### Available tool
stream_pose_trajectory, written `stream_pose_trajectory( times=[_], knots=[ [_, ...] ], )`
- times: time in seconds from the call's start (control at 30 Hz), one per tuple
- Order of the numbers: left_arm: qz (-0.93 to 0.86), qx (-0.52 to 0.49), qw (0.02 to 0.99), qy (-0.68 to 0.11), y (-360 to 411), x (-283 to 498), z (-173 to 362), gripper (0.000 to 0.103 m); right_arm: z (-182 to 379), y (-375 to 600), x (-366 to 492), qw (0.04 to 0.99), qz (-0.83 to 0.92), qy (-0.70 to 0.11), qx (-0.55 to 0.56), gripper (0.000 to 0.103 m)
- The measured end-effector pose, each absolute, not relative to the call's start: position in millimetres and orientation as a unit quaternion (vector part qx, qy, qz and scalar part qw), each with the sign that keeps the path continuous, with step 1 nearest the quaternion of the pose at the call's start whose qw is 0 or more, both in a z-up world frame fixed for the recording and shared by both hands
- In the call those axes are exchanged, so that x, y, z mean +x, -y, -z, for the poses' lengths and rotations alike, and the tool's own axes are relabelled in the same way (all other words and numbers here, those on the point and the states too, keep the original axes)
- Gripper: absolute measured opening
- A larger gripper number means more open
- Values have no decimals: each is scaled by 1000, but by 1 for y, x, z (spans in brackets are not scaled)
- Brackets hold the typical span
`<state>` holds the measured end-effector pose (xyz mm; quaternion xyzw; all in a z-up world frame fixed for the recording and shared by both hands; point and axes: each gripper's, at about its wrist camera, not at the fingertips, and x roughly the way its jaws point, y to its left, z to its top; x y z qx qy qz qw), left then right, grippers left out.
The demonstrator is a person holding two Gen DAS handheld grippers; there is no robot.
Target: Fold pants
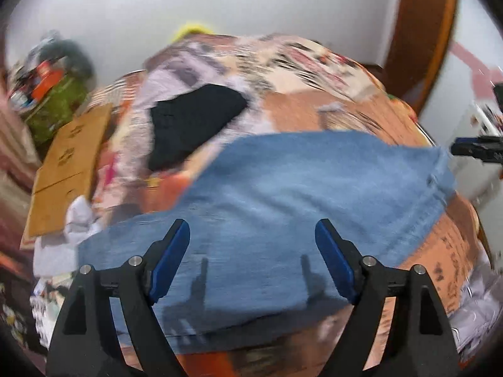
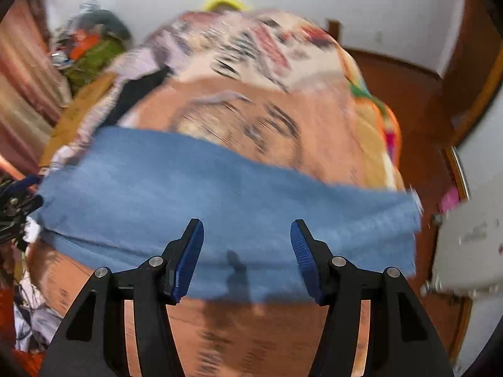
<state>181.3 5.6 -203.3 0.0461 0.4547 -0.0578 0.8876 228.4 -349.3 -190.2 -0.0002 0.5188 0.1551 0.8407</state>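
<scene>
Both jaws stand apart and empty — left gripper (image 1: 252, 235) wider than right gripper (image 2: 247, 235). Jeans (image 1: 283, 194) lie across the bed (image 1: 314, 106), apparently folded into a band — likely one fold remains.

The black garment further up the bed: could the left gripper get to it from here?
Probably yes. The left gripper is open and empty above the blue pants, and the black garment lies uncovered beyond them on the bedspread, with nothing between.
</scene>
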Motion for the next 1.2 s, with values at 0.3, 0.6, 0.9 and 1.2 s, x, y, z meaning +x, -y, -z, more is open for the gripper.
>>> stream_pose_trajectory(
  times=[0.3,0.6,0.9,1.2],
  knots=[
    [-86,-8,886,-456,-159,190,203,84,173,225,267,840,-255,-478,-36,62],
    [-116,-108,846,-509,-258,198,265,78,203,121,311,803,-319,-497,-77,62],
    [-59,-170,813,-554,-267,204,320,57,275,68,372,751,-328,-564,-101,63],
    [-12,-158,843,-514,-247,194,304,5,272,53,342,761,-368,-507,-168,37]
  ],
)
